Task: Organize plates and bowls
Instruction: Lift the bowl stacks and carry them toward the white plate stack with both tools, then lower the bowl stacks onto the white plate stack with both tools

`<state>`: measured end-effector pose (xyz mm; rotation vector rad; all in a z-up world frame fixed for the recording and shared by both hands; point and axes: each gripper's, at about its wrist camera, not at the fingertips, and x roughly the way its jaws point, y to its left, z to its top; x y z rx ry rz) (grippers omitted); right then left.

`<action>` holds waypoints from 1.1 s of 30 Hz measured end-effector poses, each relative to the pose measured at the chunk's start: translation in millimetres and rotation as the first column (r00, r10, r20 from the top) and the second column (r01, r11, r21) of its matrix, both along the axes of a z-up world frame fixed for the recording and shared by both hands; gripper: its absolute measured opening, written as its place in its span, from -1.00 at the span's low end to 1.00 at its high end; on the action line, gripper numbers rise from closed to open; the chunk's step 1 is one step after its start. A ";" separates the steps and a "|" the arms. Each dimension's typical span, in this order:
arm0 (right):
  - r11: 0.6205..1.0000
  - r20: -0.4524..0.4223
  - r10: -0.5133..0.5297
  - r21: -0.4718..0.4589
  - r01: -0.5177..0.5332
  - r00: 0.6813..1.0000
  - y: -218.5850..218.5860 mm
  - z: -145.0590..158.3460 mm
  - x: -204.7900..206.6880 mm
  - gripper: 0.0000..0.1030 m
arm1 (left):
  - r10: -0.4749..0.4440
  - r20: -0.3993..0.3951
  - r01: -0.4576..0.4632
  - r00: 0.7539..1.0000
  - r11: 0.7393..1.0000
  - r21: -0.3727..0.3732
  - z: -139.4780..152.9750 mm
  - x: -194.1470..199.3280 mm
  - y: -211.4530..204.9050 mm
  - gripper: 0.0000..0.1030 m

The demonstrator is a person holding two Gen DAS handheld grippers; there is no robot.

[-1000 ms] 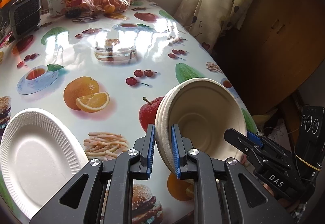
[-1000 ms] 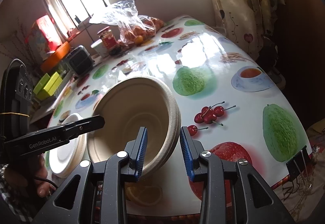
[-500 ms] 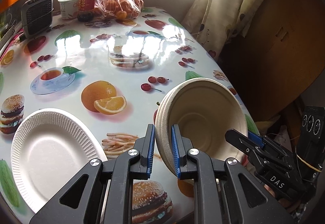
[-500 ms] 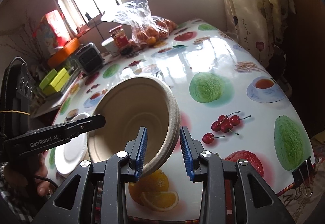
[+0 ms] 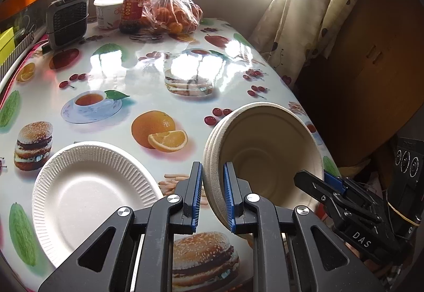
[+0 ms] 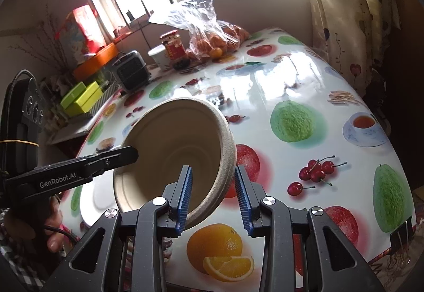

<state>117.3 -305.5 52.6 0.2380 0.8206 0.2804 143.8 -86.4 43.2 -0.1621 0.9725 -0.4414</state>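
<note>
The stack of bowls [image 5: 262,156] hangs tipped on its side above the bench [image 5: 148,74], just right of the paper plate [image 5: 87,191]. My left tongs [image 5: 213,196] pinch its rim tight. My right tongs [image 6: 213,195] straddle the opposite rim, spread, with a gap on the outer side. My worry: the nested bowls could slide apart or the thin rim buckle if I twist with only one firm grip. Against a second ago, both views have pulled back and up; the plate and the printed orange now show more fully.
</note>
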 end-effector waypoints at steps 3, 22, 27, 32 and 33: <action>1.000 0.002 0.013 0.002 -0.013 1.000 4.1 1.3 1.6 -0.38 | 0.013 0.004 -0.013 1.000 1.000 0.001 1.8 -1.4 5.2 -0.67; 0.993 0.005 0.117 0.008 -0.117 0.993 48.7 2.8 15.2 -0.38 | 0.114 0.017 -0.114 0.993 0.994 0.002 5.8 -8.4 51.9 -0.67; 0.990 0.005 0.142 0.006 -0.142 0.990 61.0 2.4 18.7 -0.38 | 0.137 0.019 -0.137 0.990 0.991 0.004 6.0 -9.5 63.3 -0.67; 0.987 0.006 0.162 0.003 -0.162 0.987 70.9 2.8 20.1 -0.38 | 0.154 0.021 -0.154 0.988 0.988 0.007 5.8 -11.9 72.4 -0.67; 0.986 0.005 0.166 0.002 -0.166 0.986 72.8 2.6 20.5 -0.38 | 0.158 0.020 -0.158 0.987 0.987 0.007 5.7 -12.2 74.4 -0.67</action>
